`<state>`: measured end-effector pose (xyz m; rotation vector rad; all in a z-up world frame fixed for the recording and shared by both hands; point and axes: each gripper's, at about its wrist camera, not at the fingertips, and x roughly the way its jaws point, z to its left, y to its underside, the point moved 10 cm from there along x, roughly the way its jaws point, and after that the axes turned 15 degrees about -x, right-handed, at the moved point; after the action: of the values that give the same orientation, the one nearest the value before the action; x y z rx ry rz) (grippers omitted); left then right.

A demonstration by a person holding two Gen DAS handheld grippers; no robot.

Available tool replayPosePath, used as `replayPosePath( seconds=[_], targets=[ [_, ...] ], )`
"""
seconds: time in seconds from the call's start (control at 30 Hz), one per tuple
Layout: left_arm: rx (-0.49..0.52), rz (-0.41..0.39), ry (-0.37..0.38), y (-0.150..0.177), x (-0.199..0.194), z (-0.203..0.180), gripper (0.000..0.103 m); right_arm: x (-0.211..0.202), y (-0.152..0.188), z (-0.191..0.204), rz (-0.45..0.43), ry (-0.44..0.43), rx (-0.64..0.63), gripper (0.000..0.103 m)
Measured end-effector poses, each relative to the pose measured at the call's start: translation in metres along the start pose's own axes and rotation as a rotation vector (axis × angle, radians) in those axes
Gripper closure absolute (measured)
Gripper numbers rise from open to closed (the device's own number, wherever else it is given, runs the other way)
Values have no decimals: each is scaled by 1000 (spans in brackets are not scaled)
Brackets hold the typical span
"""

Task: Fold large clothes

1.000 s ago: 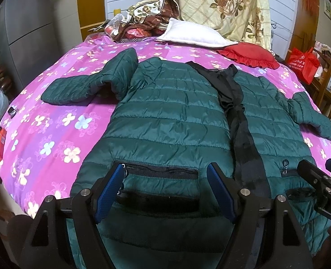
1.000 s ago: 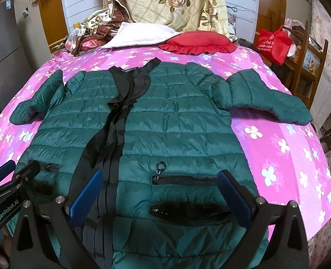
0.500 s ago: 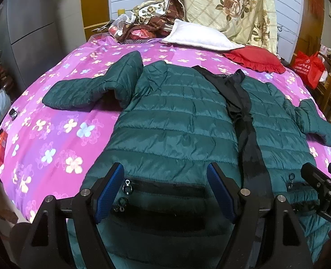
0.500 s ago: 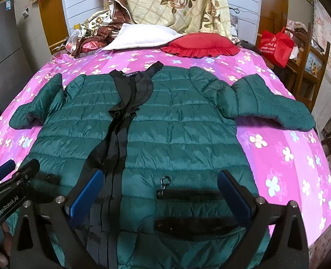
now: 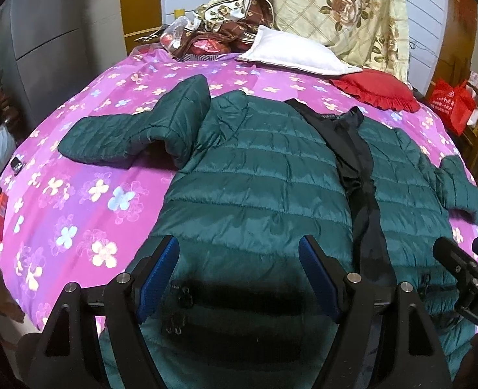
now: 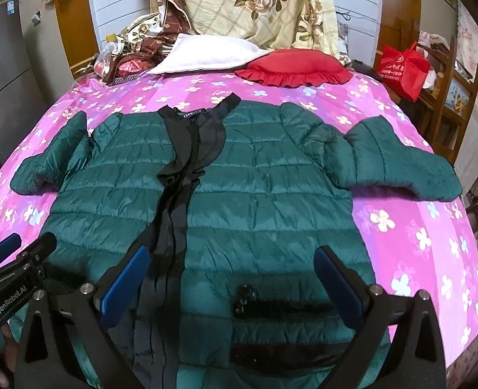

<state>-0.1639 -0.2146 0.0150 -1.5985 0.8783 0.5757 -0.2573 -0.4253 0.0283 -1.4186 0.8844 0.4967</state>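
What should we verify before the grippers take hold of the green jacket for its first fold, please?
1. Left gripper open, nothing between its fingers: ok.
2. Right gripper open, nothing held: ok.
3. Green jacket spread front-up on the bed: ok.
4. Both sleeves out to the sides: ok, though each is bent at the elbow, left sleeve and right sleeve.
5. Front closed along the black placket: cannot tell; it looks rumpled near the collar.
6. Hem lying flat: cannot tell, hidden beneath the grippers.
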Motion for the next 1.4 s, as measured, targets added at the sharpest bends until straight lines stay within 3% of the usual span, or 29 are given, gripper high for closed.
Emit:
replayPosePath(
  seconds=[0.83, 1.4],
  targets=[
    [19, -59, -23, -64, 29, -7, 48, 44, -55, 1, -1, -11, -17, 0],
    [-11, -47, 13, -88, 62, -16, 48, 89, -82, 7, 23, -3, -20, 0]
  ],
)
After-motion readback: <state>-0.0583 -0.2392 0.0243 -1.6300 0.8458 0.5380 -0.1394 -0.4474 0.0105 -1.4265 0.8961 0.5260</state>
